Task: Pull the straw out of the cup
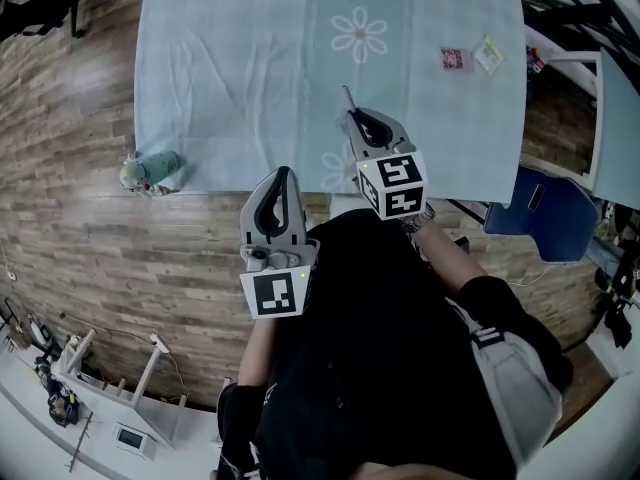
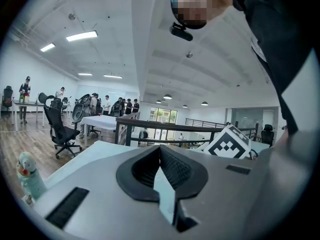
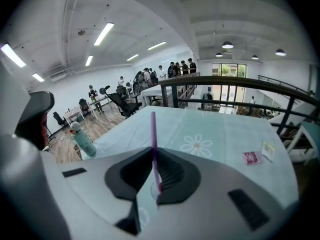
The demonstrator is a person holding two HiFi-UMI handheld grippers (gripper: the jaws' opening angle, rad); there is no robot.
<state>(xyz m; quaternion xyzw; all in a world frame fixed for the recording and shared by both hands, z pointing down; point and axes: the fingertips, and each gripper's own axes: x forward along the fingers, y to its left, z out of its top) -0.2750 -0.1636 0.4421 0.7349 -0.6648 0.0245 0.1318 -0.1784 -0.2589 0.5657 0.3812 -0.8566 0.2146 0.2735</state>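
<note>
The left gripper [image 2: 160, 148] was held closest to the person's body, over the floor and short of the table's [image 1: 180, 118] near edge. Its fingertips met with nothing between them. In my judgement it was parked clear because this step needed no second grip.

The right gripper [image 3: 153, 149] sat further out, just over the table's near edge. Its jaws were drawn narrow and clamped on the straw [image 3: 153, 131]. The pinch fell low on the straw, and only a short stub showed on the camera side of the pads. That low hold left most of the length free.

The straw's long axis ran along the gripper's own line. Its free end pointed up and away from the person, toward the table's far edge, with a slight lean. The straw stood inside no vessel, so I judged the extraction done.

A teal bottle [image 1: 152, 170] with a figure-shaped top stood by the table's near left corner, well apart from the straw. I could not tell whether it rested on the table or on the floor, nor whether it was the cup.

Two small packets [image 1: 470, 57] lay near the far right corner, untouched.
</note>
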